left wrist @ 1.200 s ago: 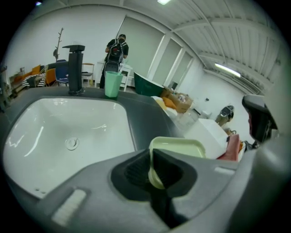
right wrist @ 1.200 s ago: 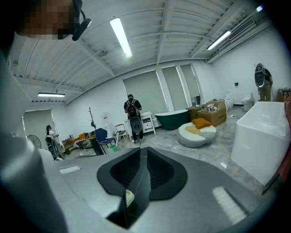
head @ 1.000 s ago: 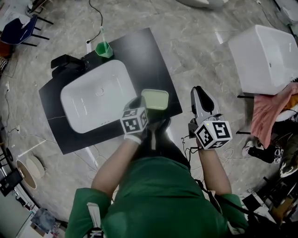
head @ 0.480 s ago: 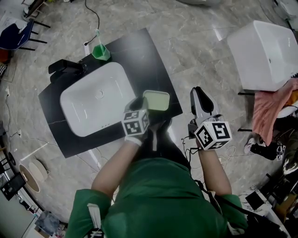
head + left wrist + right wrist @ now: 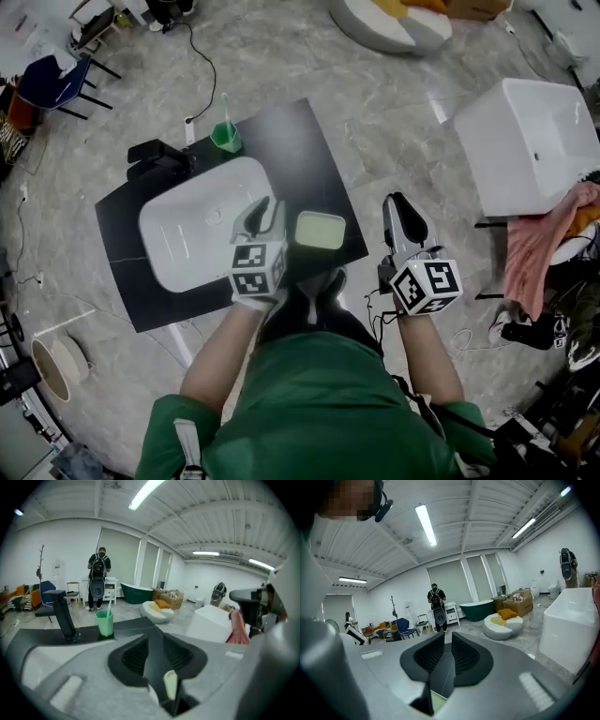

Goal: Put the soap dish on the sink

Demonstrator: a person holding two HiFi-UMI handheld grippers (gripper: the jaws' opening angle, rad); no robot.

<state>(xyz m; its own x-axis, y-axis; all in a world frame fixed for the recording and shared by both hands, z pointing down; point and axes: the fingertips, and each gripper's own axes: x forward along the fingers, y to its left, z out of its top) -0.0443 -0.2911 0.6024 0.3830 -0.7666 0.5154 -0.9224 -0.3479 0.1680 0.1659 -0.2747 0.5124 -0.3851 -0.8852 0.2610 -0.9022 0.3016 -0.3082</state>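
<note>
Pale green rectangular soap dish (image 5: 320, 230) sits flat on the black slab counter (image 5: 300, 150), just right of the white rounded basin (image 5: 187, 246) and touching neither tool. My left gripper (image 5: 261, 216) hovers over the basin's right rim, beside the dish. Its jaws are opening, nothing between them. My right gripper (image 5: 401, 208) hangs past the counter's right edge over the grey stone floor (image 5: 394, 94), jaws drawn almost together, empty. Green plastic cup (image 5: 226, 139) stands at the counter's far edge, near the black tap (image 5: 157, 155).
</note>
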